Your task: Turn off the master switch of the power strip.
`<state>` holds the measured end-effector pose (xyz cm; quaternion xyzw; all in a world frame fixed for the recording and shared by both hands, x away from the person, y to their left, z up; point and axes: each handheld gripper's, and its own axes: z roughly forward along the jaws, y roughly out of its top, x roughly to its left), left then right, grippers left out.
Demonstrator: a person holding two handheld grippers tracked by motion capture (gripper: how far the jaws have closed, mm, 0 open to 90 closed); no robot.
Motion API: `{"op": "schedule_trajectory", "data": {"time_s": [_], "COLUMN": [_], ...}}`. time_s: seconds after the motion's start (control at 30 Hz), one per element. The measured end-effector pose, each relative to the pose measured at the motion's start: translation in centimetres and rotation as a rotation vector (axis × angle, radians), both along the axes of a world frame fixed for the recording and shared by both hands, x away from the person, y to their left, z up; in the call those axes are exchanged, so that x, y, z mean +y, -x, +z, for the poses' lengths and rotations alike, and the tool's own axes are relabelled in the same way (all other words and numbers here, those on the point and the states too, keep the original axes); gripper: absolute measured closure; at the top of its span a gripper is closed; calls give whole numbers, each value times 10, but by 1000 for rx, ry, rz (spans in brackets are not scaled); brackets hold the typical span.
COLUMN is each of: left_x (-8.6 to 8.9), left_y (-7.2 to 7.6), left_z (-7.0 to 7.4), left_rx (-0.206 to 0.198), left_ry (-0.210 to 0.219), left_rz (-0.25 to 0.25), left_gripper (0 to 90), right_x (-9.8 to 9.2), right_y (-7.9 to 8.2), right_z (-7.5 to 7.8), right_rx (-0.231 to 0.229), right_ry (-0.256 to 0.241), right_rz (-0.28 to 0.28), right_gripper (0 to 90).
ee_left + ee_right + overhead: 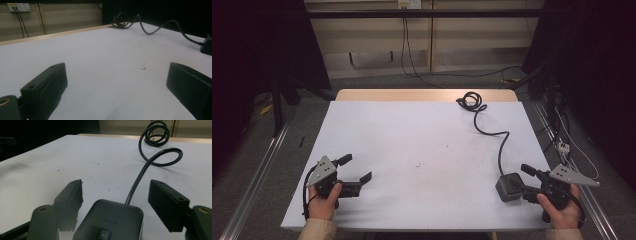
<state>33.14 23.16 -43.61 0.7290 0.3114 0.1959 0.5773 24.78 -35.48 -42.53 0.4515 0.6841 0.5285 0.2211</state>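
Right gripper [526, 181], near edge of table at the person's right — jaws spread wide, one on each side of a dark grey power adapter [510, 187], not touching it in the right gripper view, nothing clamped. One adapter only, sitting on the white tabletop [412, 145] near the front right corner. Left gripper [357, 172], near front left corner, jaws equally wide apart, bare table between them. Two grippers, two hands, one each. Farther out, one black cable [500, 142] runs from the adapter toward the far edge and ends in a small coil [470, 100] on the tabletop. Beyond the table — a wall socket plate [409, 4] with leads hanging down.
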Motion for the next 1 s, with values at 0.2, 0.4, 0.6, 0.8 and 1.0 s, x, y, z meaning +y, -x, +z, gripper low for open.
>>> {"op": "schedule_trajectory", "data": {"time_s": [0.2, 0.4, 0.6, 0.8, 1.0], "left_x": [0, 2, 2, 2, 2], "left_y": [1, 1, 1, 1, 1], "left_z": [0, 1, 1, 1, 2], "left_rx": [3, -3, -1, -3, -6], "left_ry": [4, 0, 2, 2, -2], "left_rz": [1, 5, 7, 8, 7], "left_gripper": [31, 31, 31, 31, 31], "right_x": [2, 4, 7, 10, 13], "right_y": [-2, -3, -5, -8, -10], "right_z": [-1, -2, -2, -2, -2], "right_rx": [-3, -14, -27, -39, -42], "right_ry": [-5, -2, -3, -2, -5], "right_rz": [-8, -23, -32, -39, -39], "right_gripper": [217, 172, 142, 129, 122]}}
